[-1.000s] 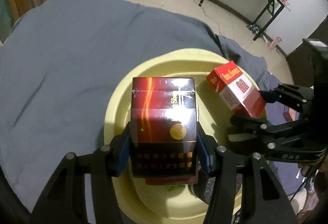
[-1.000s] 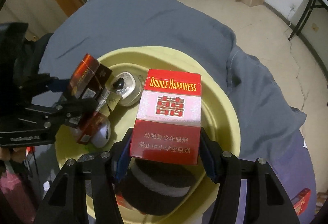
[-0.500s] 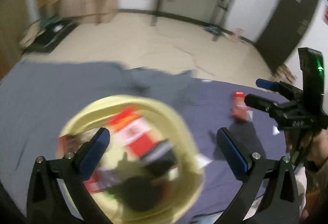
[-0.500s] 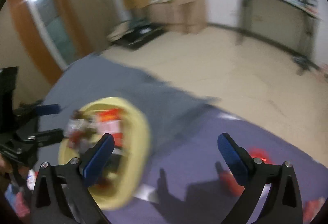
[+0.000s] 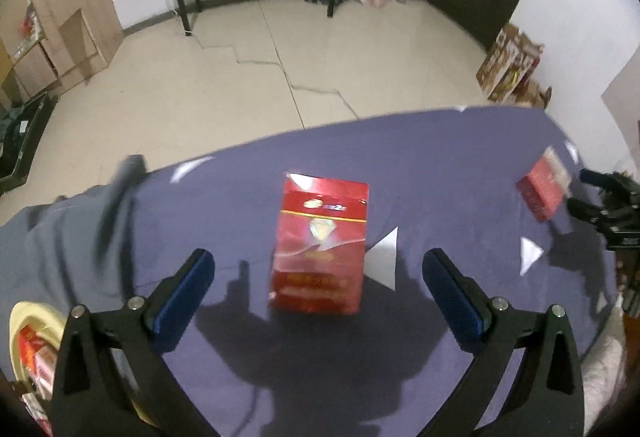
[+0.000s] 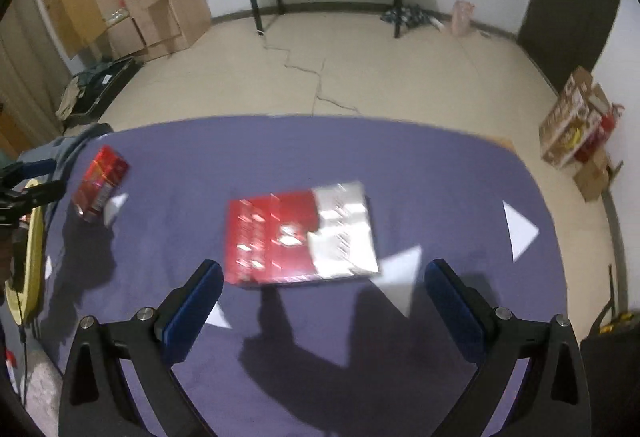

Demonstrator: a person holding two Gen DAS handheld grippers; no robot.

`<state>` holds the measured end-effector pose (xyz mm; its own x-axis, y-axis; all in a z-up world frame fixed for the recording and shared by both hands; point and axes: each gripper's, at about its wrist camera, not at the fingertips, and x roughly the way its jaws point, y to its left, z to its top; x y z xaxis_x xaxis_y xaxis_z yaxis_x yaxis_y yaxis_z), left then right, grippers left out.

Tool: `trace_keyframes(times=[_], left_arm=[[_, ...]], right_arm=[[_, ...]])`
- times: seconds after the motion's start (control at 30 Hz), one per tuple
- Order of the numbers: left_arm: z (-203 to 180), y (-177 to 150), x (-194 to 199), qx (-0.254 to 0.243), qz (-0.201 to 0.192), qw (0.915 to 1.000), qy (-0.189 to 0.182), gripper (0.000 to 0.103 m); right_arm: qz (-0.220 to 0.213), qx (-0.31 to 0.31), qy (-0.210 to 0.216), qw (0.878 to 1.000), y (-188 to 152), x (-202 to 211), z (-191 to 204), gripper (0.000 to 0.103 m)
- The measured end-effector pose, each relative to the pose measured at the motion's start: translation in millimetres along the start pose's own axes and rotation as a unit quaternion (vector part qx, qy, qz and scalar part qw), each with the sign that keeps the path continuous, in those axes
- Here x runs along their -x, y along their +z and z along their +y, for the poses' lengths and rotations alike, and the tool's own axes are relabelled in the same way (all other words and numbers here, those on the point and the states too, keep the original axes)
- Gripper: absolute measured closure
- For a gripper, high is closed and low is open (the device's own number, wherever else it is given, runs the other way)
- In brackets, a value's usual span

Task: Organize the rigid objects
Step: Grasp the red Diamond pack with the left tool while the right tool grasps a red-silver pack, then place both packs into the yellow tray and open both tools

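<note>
**Both claws emptied and repositioned over the next two packs**

Whereas a second ago each claw was clamped on a cigarette pack above the yellow basin, both packs have since been let go into it, and both claws have swung away to the purple-covered bench. The left claw [image 5: 318, 283] now stands with jaws fully apart and nothing between the pads, directly above a red cigarette pack [image 5: 320, 249] lying flat on the purple cloth [image 5: 440, 165]. The right claw [image 6: 324, 289] is likewise wide apart and empty, just short of a red-and-white cigarette pack [image 6: 300, 233] lying flat with its long side across the jaw line.

Judgement: two items are deposited; the task has passed to the next pair, one pack per claw. The left pack sits lengthwise between the jaws and should take a straight descent. The right pack looks wider than it is deep as presented, so the grip may need a wrist turn.

Limits of view:
- The yellow basin [image 5: 24, 321] is cut off at the lower left edge of the left wrist view; only a rim and some red packs inside show. Its full contents cannot be confirmed.
- Both packs are motion-blurred; printing is illegible.
- White triangular scraps [image 6: 520, 229] lie on the cloth; their material cannot be told.
- A dark object [image 5: 120, 193] at the cloth's left edge is smeared beyond identification.
</note>
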<state>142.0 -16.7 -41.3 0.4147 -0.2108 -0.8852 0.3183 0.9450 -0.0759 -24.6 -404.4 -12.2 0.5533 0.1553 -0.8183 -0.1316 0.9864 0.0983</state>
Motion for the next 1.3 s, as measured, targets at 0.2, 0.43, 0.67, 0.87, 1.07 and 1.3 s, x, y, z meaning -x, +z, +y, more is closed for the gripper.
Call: trace_keyframes(times=[0.2,0.43,0.67,0.87,1.07,1.3], left_arm=[[-10,-4,-37,-0.01,0.025,0.9994,0.021,0.0],[-12,-4,-57,-0.003,0.026,0.9993,0.025,0.0],[-14,-5,-54,-0.009,-0.005,0.9994,0.032,0.042],[-9,-6,-22,-0.008,-0.025,0.9995,0.018,0.044],[27,-40,95,0.03,-0.09,0.9952,0.022,0.045],[156,-159,203,0.185,-0.071,0.9734,0.115,0.044]], right_arm=[[-0.009,0.014,0.018,1.0,-3,-8,1,0.0],[0.016,0.044,0.012,0.999,10,-44,-8,0.0],[-0.006,0.075,-0.037,0.997,12,-61,7,0.01],[-0.033,0.082,-0.021,0.996,17,-50,27,0.016],[-0.081,0.202,0.092,0.972,21,-9,139,0.016],[-0.077,0.339,0.224,0.911,14,19,319,0.016]])
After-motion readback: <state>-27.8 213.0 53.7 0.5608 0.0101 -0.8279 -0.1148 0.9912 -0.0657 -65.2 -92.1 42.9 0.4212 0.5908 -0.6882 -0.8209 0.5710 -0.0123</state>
